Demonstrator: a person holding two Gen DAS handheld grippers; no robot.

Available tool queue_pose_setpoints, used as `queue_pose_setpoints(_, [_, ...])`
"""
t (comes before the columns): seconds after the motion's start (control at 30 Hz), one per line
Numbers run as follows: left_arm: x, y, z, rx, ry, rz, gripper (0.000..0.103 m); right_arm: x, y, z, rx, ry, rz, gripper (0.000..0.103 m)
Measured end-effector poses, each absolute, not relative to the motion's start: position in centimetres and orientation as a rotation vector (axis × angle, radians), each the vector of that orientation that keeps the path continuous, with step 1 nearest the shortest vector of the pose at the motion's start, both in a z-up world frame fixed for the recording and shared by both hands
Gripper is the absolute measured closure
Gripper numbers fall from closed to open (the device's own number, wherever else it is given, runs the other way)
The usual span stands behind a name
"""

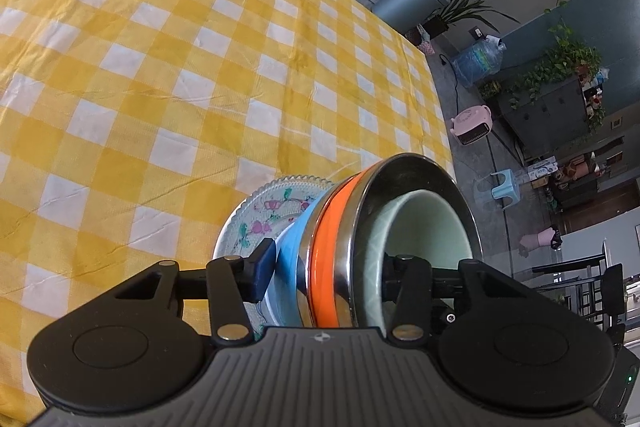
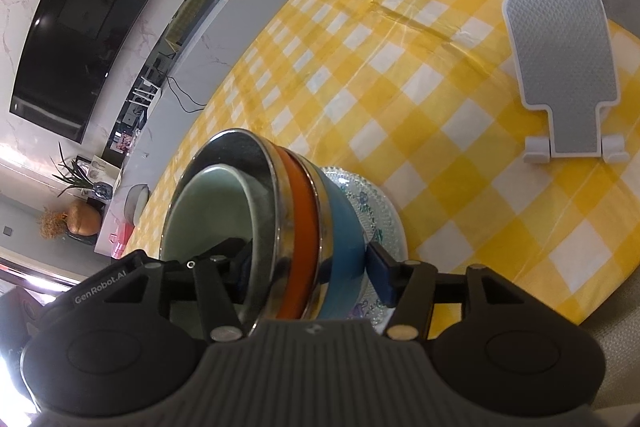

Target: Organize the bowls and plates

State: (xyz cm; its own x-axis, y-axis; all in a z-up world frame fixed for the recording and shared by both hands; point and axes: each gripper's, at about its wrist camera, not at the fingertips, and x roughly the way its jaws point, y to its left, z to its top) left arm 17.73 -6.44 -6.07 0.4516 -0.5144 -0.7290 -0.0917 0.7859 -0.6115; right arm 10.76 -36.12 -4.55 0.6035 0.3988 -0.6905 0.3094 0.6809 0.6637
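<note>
In the left wrist view the left gripper straddles the nested bowls on a floral plate at lower centre (grip uncertain), and in the right wrist view the right gripper likewise brackets them on the checked table.

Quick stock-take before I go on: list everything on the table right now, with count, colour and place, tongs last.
Tablecloth: one, yellow and white check, covers the table.
Plate: one, white with pink and green pattern, bottom of the stack.
Blue bowl: one, on the plate.
Orange bowl: one, metal-rimmed, nested in the blue one.
Green bowl: one, pale, innermost.
Stand: one, grey and white, far side of table.
Left tongs: straddling the stack's rims.
Right tongs: same, opposite side.
</note>
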Motion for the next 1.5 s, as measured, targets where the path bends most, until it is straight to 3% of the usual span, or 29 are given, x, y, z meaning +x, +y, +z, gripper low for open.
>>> queue_pose_setpoints(0.13, [17.7,-6.1,-5.6,-0.640,1.067,-0.283,0.050,10.7,-36.1,-4.4,0.856,0.940,0.060,0.043])
queue_pose_setpoints(0.27, [17.4,-6.1,-4.9,-0.606,1.039,-0.280,0.043,10.1,-36.3,-3.4,0.829,0.857,0.057,0.026])
queue_pose_setpoints(0.3, [17.2,-6.1,-4.6,-0.593,1.028,-0.275,0.038,10.0,-36.3,-3.3,0.823,0.846,0.056,0.025])
queue_pose_setpoints(0.5, [15.3,-5.9,-1.6,-0.481,0.927,-0.270,0.035,9.5,-35.9,-1.7,0.748,0.805,0.009,0.023])
queue_pose_setpoints(0.57, [14.4,-5.8,-0.2,-0.413,0.881,-0.257,0.035,9.1,-35.6,-0.5,0.724,0.785,-0.004,0.017])
queue_pose_setpoints(1.03, [5.2,-4.1,7.8,-0.094,0.593,-0.232,0.035,3.2,-29.2,7.7,0.250,0.710,-0.016,0.014])
queue_pose_setpoints(1.5, [-1.1,-3.7,4.5,0.123,0.527,-0.101,0.030,-4.8,-25.2,6.8,0.046,0.570,-0.009,0.012])
